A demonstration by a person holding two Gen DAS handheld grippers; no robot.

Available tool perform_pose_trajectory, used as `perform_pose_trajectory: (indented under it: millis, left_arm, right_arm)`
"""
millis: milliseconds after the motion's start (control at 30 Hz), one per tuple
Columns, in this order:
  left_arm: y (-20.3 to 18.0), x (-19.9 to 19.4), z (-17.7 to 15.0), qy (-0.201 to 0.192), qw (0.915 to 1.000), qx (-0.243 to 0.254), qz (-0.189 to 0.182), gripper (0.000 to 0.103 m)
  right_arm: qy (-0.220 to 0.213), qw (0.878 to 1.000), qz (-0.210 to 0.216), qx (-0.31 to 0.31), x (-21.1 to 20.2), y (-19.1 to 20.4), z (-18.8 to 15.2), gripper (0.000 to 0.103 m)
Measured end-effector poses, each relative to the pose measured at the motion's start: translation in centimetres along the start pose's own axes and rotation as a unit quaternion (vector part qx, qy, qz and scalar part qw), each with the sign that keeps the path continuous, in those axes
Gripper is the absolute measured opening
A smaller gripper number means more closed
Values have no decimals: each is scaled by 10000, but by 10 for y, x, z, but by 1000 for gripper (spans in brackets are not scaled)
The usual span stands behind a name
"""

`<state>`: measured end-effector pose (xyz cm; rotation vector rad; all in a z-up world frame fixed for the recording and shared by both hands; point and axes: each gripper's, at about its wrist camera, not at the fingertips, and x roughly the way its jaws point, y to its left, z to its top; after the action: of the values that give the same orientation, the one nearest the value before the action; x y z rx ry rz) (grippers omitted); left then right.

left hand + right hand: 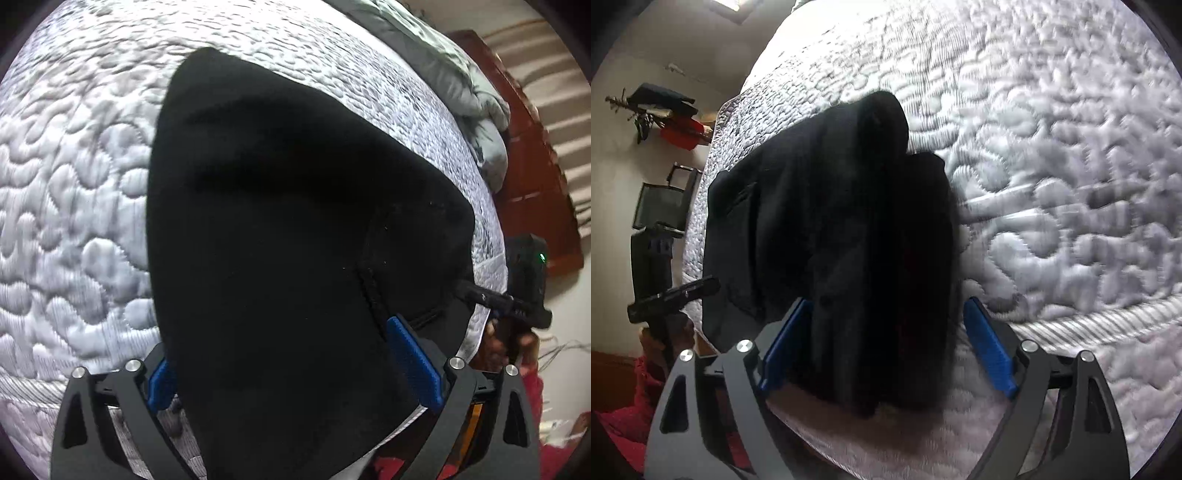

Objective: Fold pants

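Black pants (pixel 277 203) lie on a white quilted mattress (pixel 74 221), folded into a broad dark shape that narrows toward the far end. In the left wrist view, my left gripper (pixel 277 343) points down over the near part of the pants. Its blue pads (pixel 413 362) stand wide apart, with the fabric spread between them. In the right wrist view the pants (pixel 831 221) are bunched in thick layers near the mattress (pixel 1052 184) edge. My right gripper (pixel 886 302) is open around that bunch. Its right pad (pixel 990 347) is clear of the cloth.
A grey blanket (pixel 461 74) is heaped along the far right side of the bed, next to a red-brown wooden frame (pixel 532 184). A hand (pixel 495 343) shows at the mattress edge. Red cloth (pixel 628 406) and a wall shelf (pixel 672 110) lie off to the left.
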<state>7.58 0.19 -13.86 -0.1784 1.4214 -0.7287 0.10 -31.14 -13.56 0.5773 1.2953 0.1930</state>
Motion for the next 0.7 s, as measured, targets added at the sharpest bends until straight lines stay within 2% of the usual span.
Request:
perform_pose_trajectory:
  millis: [33, 67, 100, 167, 233, 267, 300, 400, 600, 700]
  left_arm:
    - [-3, 0, 1, 1, 10000, 9, -9, 95]
    - [-3, -2, 1, -6, 10000, 6, 37, 83]
    - [-2, -3, 0, -3, 9999, 3, 133, 76]
    - [-1, -10, -1, -75, 9999, -12, 79, 55]
    - [-1, -13, -2, -128, 9999, -66, 29, 48]
    - [0, -13, -2, -143, 9999, -86, 7, 44]
    - [-1, -13, -3, -176, 9998, -103, -13, 42]
    - [-4, -18, -4, -330, 9992, -212, -55, 34]
    - [-10, -41, 1, -648, 9970, -257, -334, 30]
    - [-26, -54, 18, -861, 9952, -94, -451, 30]
  right_arm:
    - [-10, 10000, 57, 30, 3, -1, 1, 88]
    - [-32, 10000, 90, 27, 3, -1, 1, 78]
    - [-50, 9997, 258, -1, 2, 2, 0, 68]
    - [-73, 9996, 290, -9, 0, 5, 0, 59]
    - [-104, 9993, 358, -21, -2, 4, -2, 50]
    - [-124, 9988, 473, 62, -3, 3, -3, 43]
    - [-145, 9984, 545, 74, -5, 3, -5, 38]
    - [-307, 9973, 663, -111, -18, 13, -6, 32]
    - [-601, 9947, 749, -380, -52, 29, -1, 30]
    - [-798, 9929, 699, -543, -73, 33, 11, 30]
